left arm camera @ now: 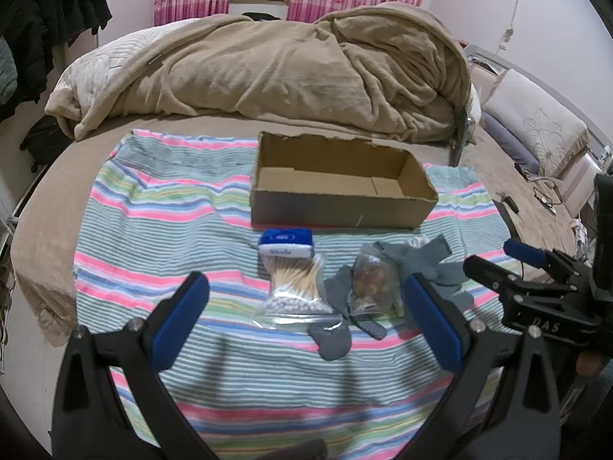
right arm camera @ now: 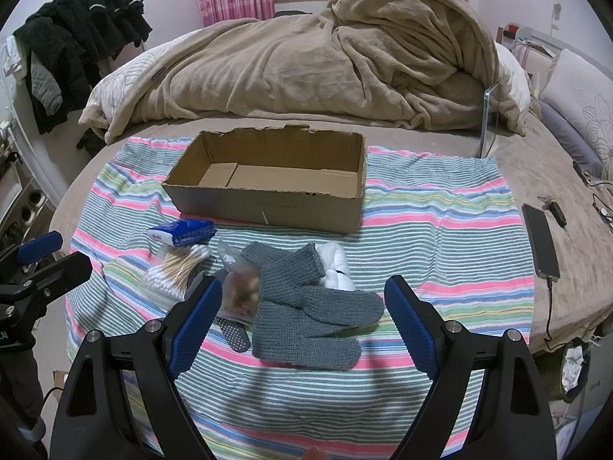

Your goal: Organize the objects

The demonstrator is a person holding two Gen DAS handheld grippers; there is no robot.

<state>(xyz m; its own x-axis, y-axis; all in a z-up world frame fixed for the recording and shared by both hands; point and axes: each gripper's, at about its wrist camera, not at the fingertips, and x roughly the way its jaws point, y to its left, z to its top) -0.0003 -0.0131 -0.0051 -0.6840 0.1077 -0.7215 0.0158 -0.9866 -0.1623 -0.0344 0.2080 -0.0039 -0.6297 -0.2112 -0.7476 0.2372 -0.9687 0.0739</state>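
The left gripper [left arm camera: 306, 322] hangs low over the near part of the striped cloth [left arm camera: 161, 207], its blue-padded jaws spread wide and holding nothing; the right gripper [right arm camera: 302, 318] is likewise released, jaws apart over the cloth's near edge, grasping nothing. Between the left gripper's pads lies a clear bag of cotton swabs [left arm camera: 293, 287], and touching its far end is a blue tissue pack [left arm camera: 286, 244]; just right of the swabs sits a small clear bag with brownish contents [left arm camera: 373, 283], which I cannot identify. From the right wrist view a pair of grey knitted socks [right arm camera: 306, 306] lies between the pads, overlapping that small bag on its left; a white fluffy item [right arm camera: 337, 268] shows from under the socks on the far side; a dark dotted sole-like piece [right arm camera: 235, 331] pokes out at the socks' near left. All of this is bunched around the cloth's middle, nearer its front edge. Beyond the pile, toward the cloth's far edge, stands an open cardboard box [right arm camera: 268, 199] with a torn rim, nothing visible inside. The cloth is spread on a bed [right arm camera: 567, 176]; a beige blanket [right arm camera: 306, 65] is heaped along the bed's far side; a phone [right arm camera: 540, 245] lies off the cloth's right edge; dark clothes [right arm camera: 76, 34] hang at the far left.
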